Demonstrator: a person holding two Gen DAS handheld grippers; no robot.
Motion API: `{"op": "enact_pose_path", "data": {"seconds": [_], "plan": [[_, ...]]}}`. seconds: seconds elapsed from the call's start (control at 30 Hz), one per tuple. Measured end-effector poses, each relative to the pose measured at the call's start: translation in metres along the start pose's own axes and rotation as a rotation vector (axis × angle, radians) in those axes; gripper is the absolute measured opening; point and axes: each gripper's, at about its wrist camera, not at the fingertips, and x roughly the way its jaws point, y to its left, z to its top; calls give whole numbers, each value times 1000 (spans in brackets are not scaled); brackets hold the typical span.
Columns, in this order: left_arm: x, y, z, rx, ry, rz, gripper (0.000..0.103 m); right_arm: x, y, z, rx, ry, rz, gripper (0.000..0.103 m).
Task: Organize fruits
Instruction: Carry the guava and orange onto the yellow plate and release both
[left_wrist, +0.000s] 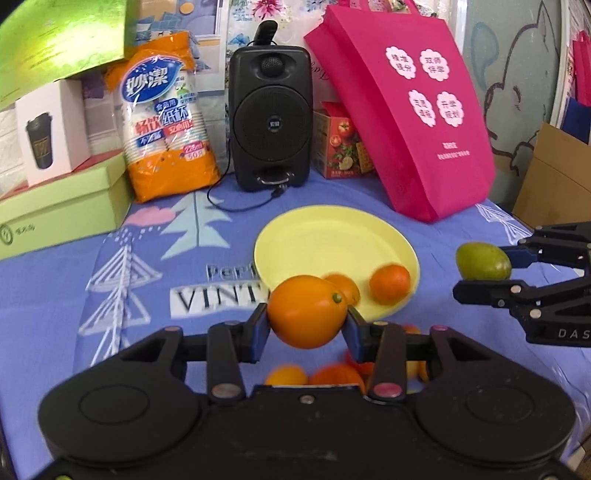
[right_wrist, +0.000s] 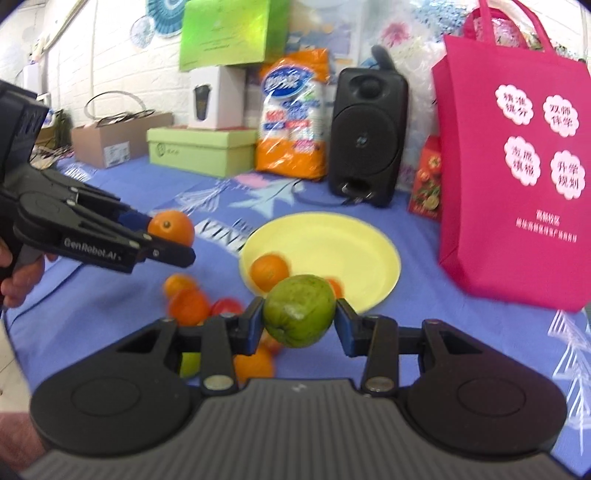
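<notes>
The left gripper (left_wrist: 307, 318) is clamped on an orange (left_wrist: 306, 311), held just above the near edge of the yellow plate (left_wrist: 332, 236) at the centre of the left wrist view. The right gripper (right_wrist: 300, 318) is closed on a green fruit (right_wrist: 300, 311), which hangs in the lower middle of the right wrist view, also in front of the plate's near rim. Two small oranges (left_wrist: 390, 283) already lie on the plate's near side. More loose fruit (right_wrist: 188, 304) sits on the blue cloth (right_wrist: 110, 295) at the lower left of the right wrist view, partly hidden by the gripper.

Both held fruits look firm, round and smooth-skinned, so they would likely roll once released and could slip if pinched off-centre. Each is gripped across its widest part, with the pads on opposite sides, which seems the safest hold. The plate looks shallow, so a fruit set down near the rim could probably roll off; placing them toward the bare middle appears wiser. Squeezing harder risks bruising the skin.
</notes>
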Motion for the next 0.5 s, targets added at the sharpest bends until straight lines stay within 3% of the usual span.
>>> {"op": "enact_pose_path", "data": {"seconds": [0.23,0.5], "plan": [[66,13,33,-54,49,-6,41,51,-34,27,72,8,-54,40],[127,22,44,-87,121,14,42,107,-64,26,186,68,-57,40]]}}
